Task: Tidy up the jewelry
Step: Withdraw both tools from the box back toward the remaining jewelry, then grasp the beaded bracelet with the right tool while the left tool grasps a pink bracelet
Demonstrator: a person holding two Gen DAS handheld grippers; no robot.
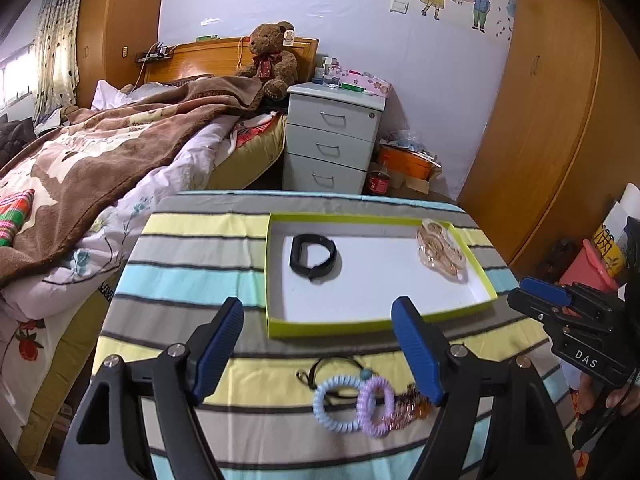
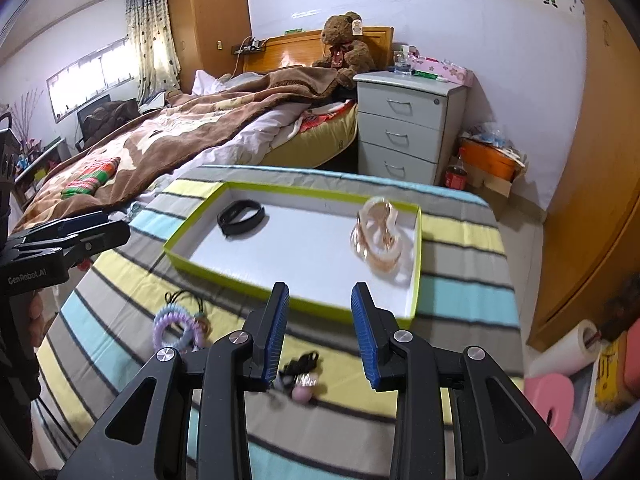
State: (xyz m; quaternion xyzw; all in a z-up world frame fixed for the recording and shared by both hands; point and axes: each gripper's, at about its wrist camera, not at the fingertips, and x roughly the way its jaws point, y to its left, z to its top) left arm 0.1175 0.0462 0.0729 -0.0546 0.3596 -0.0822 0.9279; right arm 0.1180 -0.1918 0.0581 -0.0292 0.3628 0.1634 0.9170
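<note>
1. A shallow white cardboard tray with a lime-green rim [image 1: 280, 326] sits on the striped-cloth tabletop [image 1: 192, 256].
2. Inside it, a black wristband [image 1: 314, 257] lies toward 10 o'clock and a coil of clear pinkish-gold bracelets [image 1: 440, 254] toward 2 o'clock.
3. Outside the tray at 6 o'clock lie a pale-blue spiral hair tie [image 1: 336, 404] touching a lilac spiral hair tie [image 1: 376, 406].
4. The left tool [image 1: 318, 354] hovers above these ties, jaws wide apart, empty.
5. The right tool [image 2: 320, 332] hangs with jaws apart over a small black-corded pink bead trinket [image 2: 300, 374].

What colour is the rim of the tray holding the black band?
Lime green, with a white inside; the tray shows best in the left wrist view.
</note>
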